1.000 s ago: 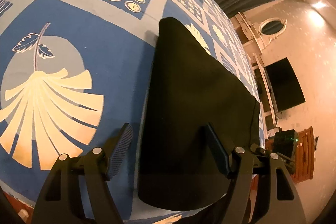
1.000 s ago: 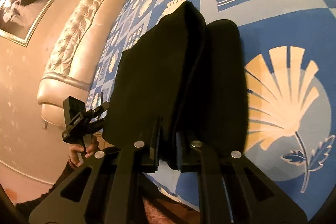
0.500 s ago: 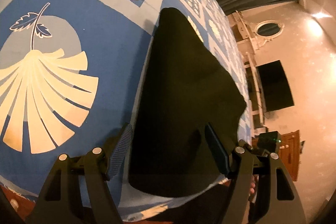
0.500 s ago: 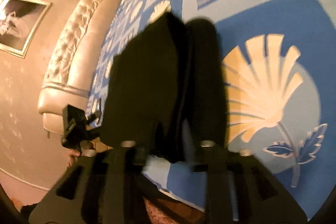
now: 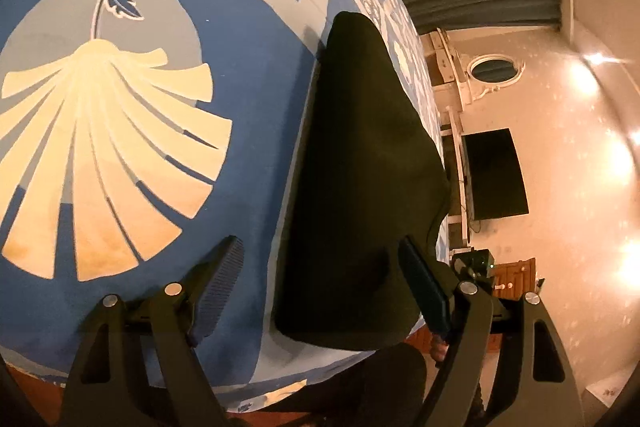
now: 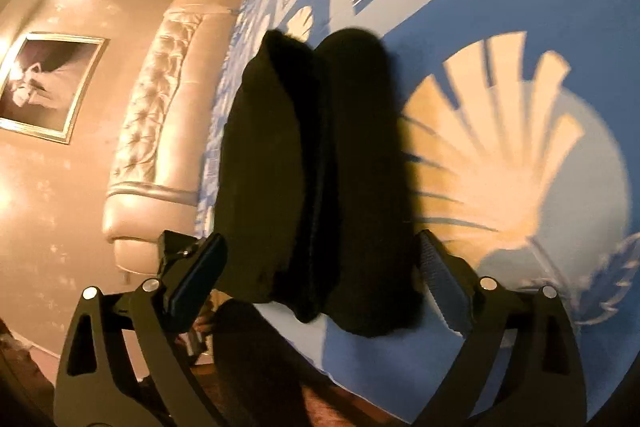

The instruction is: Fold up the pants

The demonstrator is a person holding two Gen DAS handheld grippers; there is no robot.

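Folded black pants (image 5: 360, 187) lie on the blue bedspread (image 5: 248, 75); both grippers' jaws gape apart, holding nothing.

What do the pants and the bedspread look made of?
Pants: soft matte black cloth, maybe knit or fleece; no sheen, rounded thick edges, fuzzy outline in the right wrist view. Bedspread: thin woven cloth, likely printed cotton; flat blue and cream shell pattern, dull finish. Exact fibre can't be told.

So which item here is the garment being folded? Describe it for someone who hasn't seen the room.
Find the bed with the blue patterned bedspread. Near its front edge, beside a big cream shell print, lie the pants: the one plain black thing on it.
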